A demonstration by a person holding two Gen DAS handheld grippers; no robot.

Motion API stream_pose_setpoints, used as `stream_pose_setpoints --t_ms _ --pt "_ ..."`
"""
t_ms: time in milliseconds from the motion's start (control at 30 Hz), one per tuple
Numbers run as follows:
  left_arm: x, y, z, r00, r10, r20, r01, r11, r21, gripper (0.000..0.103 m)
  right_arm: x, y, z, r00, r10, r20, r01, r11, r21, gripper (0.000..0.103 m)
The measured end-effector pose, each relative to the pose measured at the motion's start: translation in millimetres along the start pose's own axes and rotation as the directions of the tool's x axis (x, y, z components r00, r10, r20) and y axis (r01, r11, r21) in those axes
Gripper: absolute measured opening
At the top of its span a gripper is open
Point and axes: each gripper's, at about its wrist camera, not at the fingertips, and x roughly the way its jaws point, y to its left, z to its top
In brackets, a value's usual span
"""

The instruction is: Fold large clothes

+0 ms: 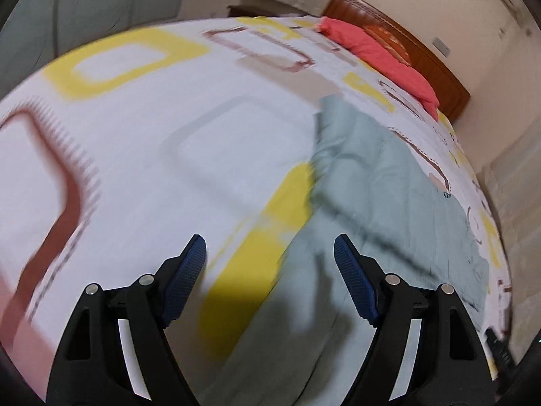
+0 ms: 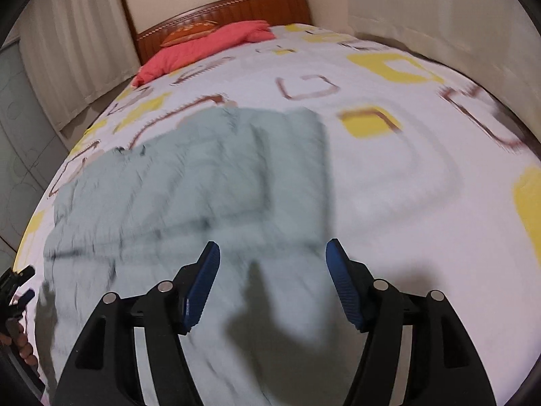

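Note:
A large pale green garment (image 1: 382, 196) lies spread on the bed, partly folded, with creases. It also shows in the right wrist view (image 2: 203, 182), filling the left and middle. My left gripper (image 1: 270, 247) is open and empty, hovering above the garment's left edge and the sheet. My right gripper (image 2: 272, 253) is open and empty, hovering above the garment's near right part. Both views are blurred by motion.
The bed has a white sheet (image 1: 152, 135) with yellow and brown squares. A red pillow (image 2: 203, 47) and a wooden headboard (image 2: 236, 5) are at the far end. Curtains (image 2: 74, 40) hang on the left. The other gripper (image 2: 17, 291) shows at the bed's left edge.

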Motion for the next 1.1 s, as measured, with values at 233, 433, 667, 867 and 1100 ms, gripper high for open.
stream_pose_setpoints --t_ms 233,433,667,867,1100 --pt "-49.9 62.8 -60.0 0.998 -0.054 -0.044 0.045 0.982 -0.184 0.078 -44.2 -55.9 -71.7 0.997 0.037 -0.063 -0.028 0.991 0.132 0.065" --pt "-80.2 85.5 -95.9 0.994 -0.105 -0.04 0.091 0.963 -0.253 0.078 -70.3 -77.9 -117.5 0.992 0.099 -0.072 -0.08 0.97 0.229 0.065" --pt "-98.3 103.5 -121.4 0.988 -0.154 -0.003 0.145 0.938 -0.315 0.078 -82.6 -85.3 -144.1 0.985 0.168 -0.047 -0.146 0.941 0.305 0.065" --pt "-97.0 99.6 -134.2 0.969 -0.248 -0.013 0.23 0.914 -0.333 0.076 -81.8 -81.2 -154.1 0.959 0.283 -0.016 -0.258 0.893 0.368 0.065" --pt "-94.4 92.7 -142.8 0.962 -0.272 -0.017 0.254 0.92 -0.299 0.063 -79.3 -82.3 -157.4 0.93 0.367 0.003 -0.337 0.848 0.409 0.056"
